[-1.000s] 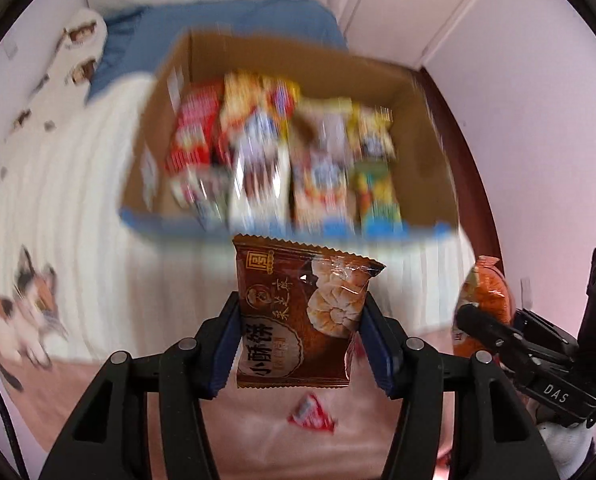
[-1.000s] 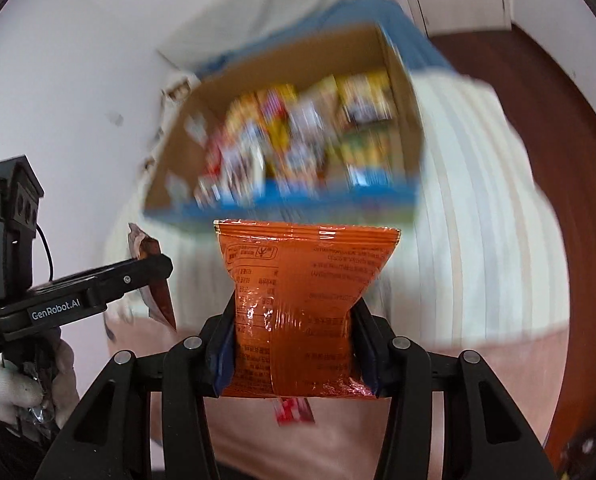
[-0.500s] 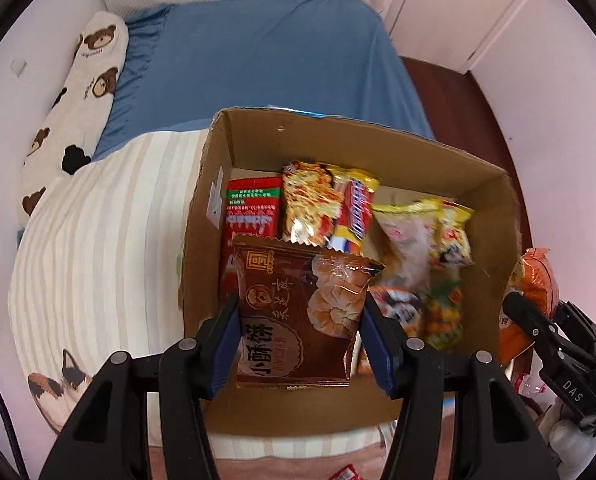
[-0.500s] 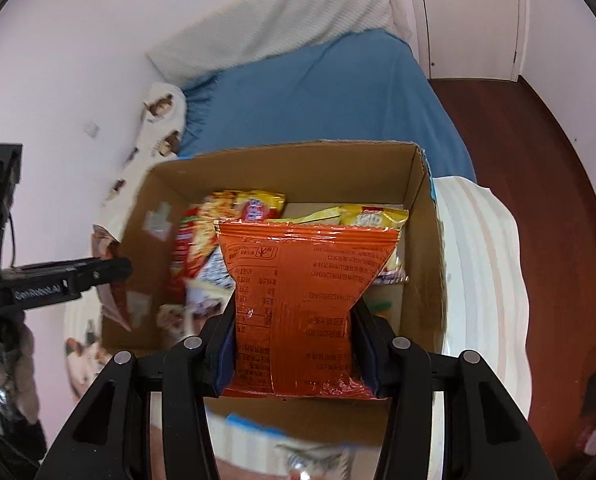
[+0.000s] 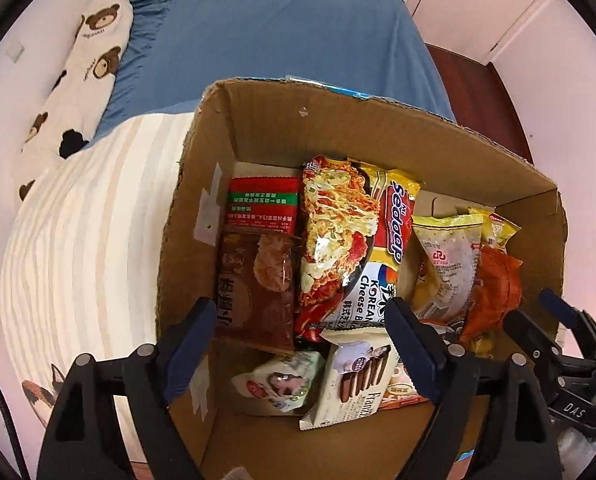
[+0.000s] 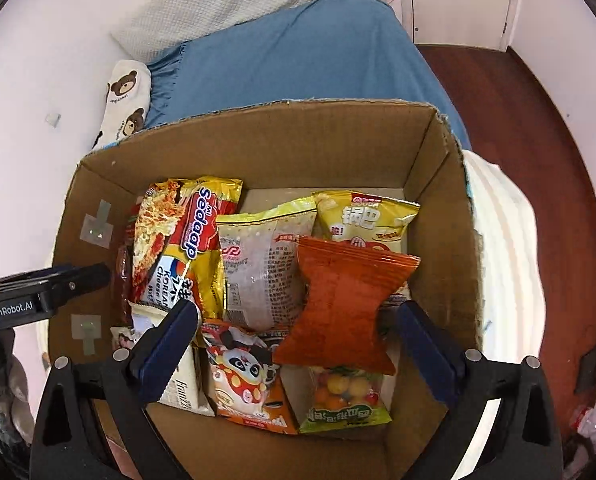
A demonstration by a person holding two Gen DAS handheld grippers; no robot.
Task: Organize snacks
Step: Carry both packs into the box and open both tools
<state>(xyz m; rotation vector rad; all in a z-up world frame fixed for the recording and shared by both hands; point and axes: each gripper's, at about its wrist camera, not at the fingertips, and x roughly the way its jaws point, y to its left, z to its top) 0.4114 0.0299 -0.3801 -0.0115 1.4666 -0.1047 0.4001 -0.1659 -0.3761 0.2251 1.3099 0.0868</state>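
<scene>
An open cardboard box (image 5: 337, 128) on the bed holds several snack packets. My left gripper (image 5: 299, 312) hangs straight above its left half, jaws opening. The brown pastry packet (image 5: 258, 280) lies loose below them against the box's left wall, touching neither pad. My right gripper (image 6: 298, 312) is over the box (image 6: 258, 148) on the right side, jaws opening wide. The orange packet (image 6: 345, 304) sits free between them, pinched at the waist, resting on other packets. In the left wrist view, the orange packet (image 5: 493, 292) lies by the right gripper (image 5: 537, 312).
A Sedaap noodle packet (image 5: 349, 240), a red-green packet (image 5: 262, 204) and yellow packets (image 6: 361, 220) fill the box. Around it are a striped blanket (image 5: 78, 220), blue sheet (image 5: 278, 40), bear pillow (image 5: 86, 60) and dark wooden floor (image 6: 517, 120).
Both grippers moved forward over the box and sank toward it. Each then opened and let go of its packet. The brown and orange packets now lie inside the box.
</scene>
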